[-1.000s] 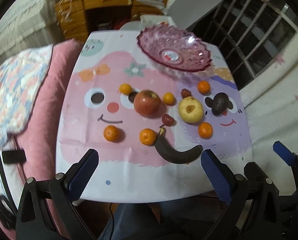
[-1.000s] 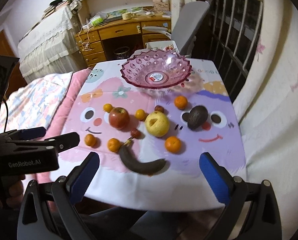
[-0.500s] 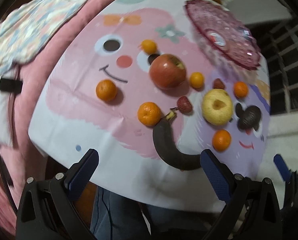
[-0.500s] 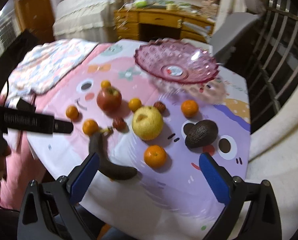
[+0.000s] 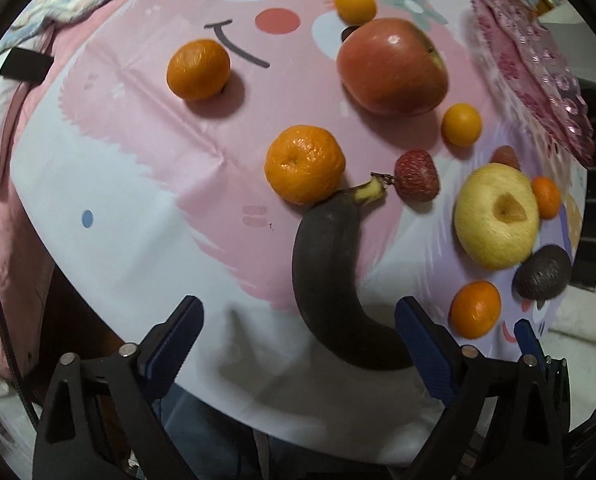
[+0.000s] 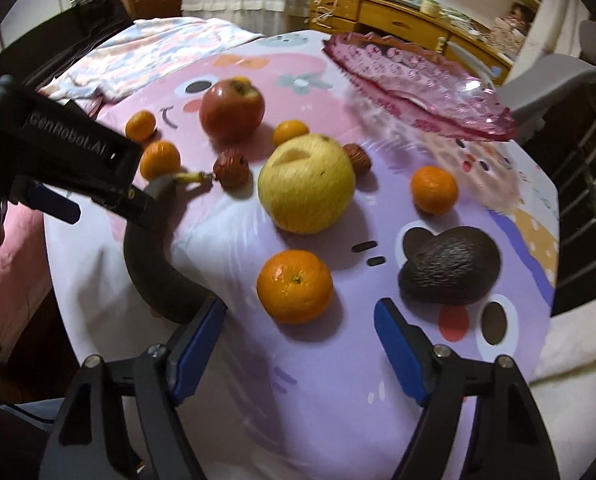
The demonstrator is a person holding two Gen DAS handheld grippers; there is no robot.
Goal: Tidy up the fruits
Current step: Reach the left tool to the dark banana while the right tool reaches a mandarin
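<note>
- Left wrist view. Your left claw (image 5: 296,330) is spread wide and holds nothing; the blackened banana (image 5: 330,276) lies on the desk (image 5: 146,216) between its pads, nearer the right one.
- Same view, risk one: the banana's stem end touches a mandarin (image 5: 305,164), and its tip sits just beside a small red fruit (image 5: 416,175). Lift at an angle and you are likely to set both rolling.
- Same view, risk two: the banana looks overripe and probably soft. A hard pinch may split it.
- Same view, risk three: it lies near the desk's front edge, so a slip could send it off the desk.
- Right wrist view. Your right claw (image 6: 300,336) is also spread and empty, low over the desk, with an orange (image 6: 295,286) just beyond its pads and the avocado (image 6: 450,268) off to the right.
- Same view, risk four: the banana's tail lies right at your left pad, so closing here may catch it.
- Same view, risk five: the left claw's body crosses in from the left over the banana. Both claws working this one corner may collide.
- Same view, destination: the pink glass bowl (image 6: 418,92) stands at the far side, empty as far as you can see. The yellow apple (image 6: 306,184) and red apple (image 6: 232,110) sit in the path, and a low carry may knock them.
</note>
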